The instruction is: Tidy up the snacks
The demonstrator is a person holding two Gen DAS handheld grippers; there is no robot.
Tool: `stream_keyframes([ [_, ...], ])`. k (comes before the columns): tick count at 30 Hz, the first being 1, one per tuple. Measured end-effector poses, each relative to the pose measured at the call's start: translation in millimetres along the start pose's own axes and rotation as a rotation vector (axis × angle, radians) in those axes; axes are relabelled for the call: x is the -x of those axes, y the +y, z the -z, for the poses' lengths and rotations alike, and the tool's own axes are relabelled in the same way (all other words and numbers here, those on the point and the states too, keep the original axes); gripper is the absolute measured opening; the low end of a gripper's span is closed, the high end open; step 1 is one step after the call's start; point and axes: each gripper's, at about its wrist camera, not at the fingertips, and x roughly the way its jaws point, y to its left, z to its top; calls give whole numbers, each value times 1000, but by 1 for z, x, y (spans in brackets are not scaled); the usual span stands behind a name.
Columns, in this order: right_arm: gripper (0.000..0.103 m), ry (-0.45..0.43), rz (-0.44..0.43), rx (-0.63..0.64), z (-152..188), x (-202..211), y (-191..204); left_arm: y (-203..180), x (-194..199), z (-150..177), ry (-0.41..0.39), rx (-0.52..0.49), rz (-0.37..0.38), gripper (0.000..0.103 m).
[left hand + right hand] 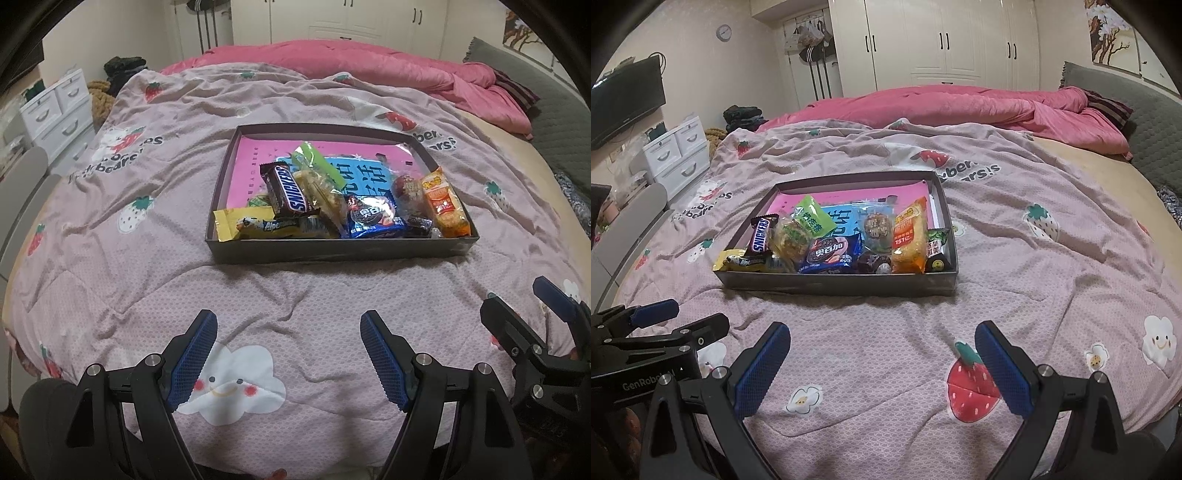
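A shallow dark box (332, 251) (834, 286) lies on the bed with several snacks piled along its near side: a Snickers bar (290, 194) (761, 236), a yellow Alpenliebe pack (251, 223), a blue cookie pack (375, 218) (831, 253), an orange pack (445, 205) (908, 238) and a green-topped bag (317, 173) (809, 221). My left gripper (288, 360) is open and empty, hovering over the quilt in front of the box. My right gripper (882, 365) is open and empty beside it, to the right; it also shows in the left wrist view (532, 314).
The bed has a pale pink strawberry-print quilt (295, 295) and a bunched pink duvet (960, 107) at the back. White drawers (679, 155) stand left of the bed, wardrobes behind, a grey headboard (1156, 140) to the right.
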Motion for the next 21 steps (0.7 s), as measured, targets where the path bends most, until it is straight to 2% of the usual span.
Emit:
stream_keyframes([
  [21,101,16,7,-11,2,-3,-4,-1,-3,0,12,-4,-1,81],
])
